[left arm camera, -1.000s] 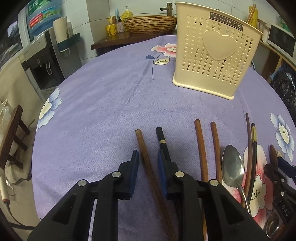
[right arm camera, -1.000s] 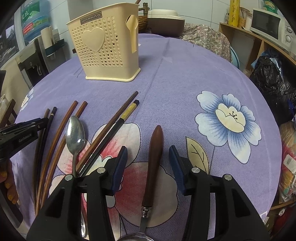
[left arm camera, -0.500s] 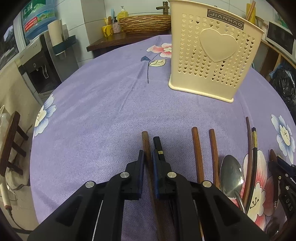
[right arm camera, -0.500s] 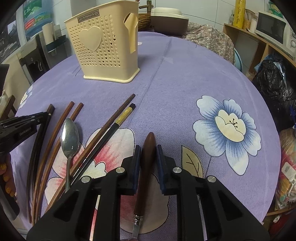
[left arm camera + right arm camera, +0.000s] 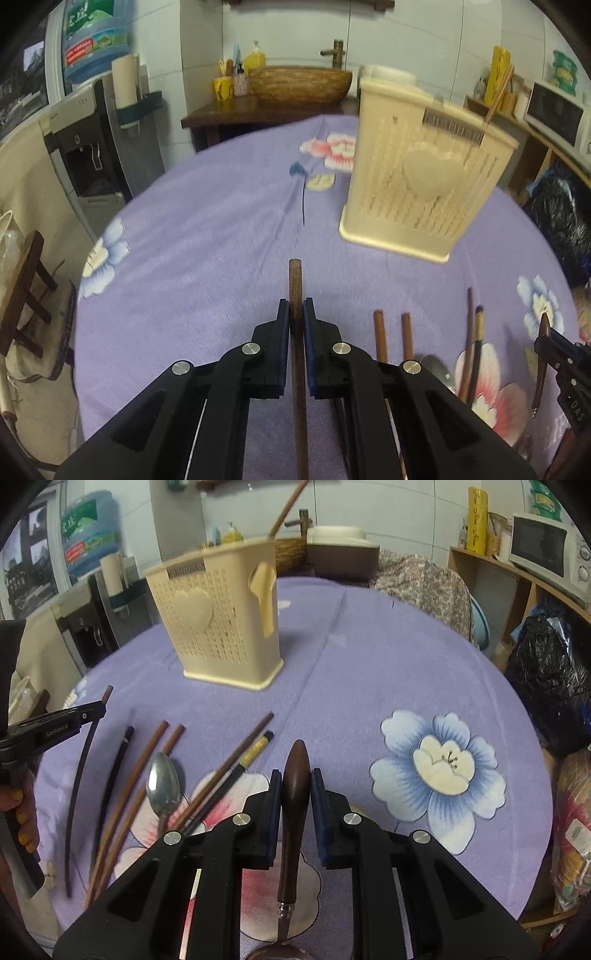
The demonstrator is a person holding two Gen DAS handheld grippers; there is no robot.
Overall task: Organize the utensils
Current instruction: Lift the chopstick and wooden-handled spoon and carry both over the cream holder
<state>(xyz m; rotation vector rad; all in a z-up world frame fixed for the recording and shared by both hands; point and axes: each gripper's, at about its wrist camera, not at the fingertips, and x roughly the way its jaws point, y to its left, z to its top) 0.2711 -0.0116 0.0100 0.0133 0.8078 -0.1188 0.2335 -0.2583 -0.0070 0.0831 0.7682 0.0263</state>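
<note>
My left gripper (image 5: 294, 308) is shut on a dark wooden chopstick (image 5: 295, 280) and holds it lifted above the purple tablecloth. My right gripper (image 5: 294, 780) is shut on the wooden handle of a spoon (image 5: 294, 775), also lifted. A cream perforated utensil holder (image 5: 424, 184) with a heart stands beyond, seen too in the right wrist view (image 5: 221, 624), with one chopstick standing in it. Two brown chopsticks (image 5: 147, 753), a black one (image 5: 118, 764), a metal spoon (image 5: 162, 781) and another chopstick pair (image 5: 236, 760) lie on the cloth.
The round table (image 5: 221, 221) has a flowered purple cloth. A water dispenser (image 5: 92, 147) and wooden stool (image 5: 26, 288) stand left. A side table with a basket (image 5: 299, 85) is behind. A black bag (image 5: 554, 672) and microwave shelf are right.
Both grippers closed on their utensils and lifted them off the cloth. The views rose and the holder appears blurred from motion.
</note>
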